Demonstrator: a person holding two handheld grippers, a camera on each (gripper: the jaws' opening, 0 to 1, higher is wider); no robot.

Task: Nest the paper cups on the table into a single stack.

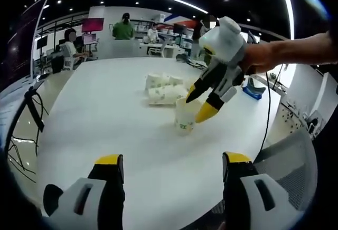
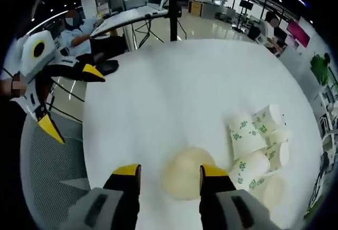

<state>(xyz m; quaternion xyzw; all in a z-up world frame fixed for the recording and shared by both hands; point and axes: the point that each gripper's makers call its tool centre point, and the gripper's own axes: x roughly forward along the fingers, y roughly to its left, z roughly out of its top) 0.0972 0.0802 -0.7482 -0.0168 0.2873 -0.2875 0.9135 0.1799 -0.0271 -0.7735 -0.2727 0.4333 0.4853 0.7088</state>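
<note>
One upright paper cup stands on the white worktop ahead of the left gripper, whose fingers are spread wide with nothing between them; the right gripper hangs just above that cup's rim, fingers parted, and a heap of tipped cups lies just beyond. In the right gripper view, the same cup sits directly beyond the right gripper, between its open fingers, the heap lies to their right, and the left gripper shows at the left, wide.
</note>
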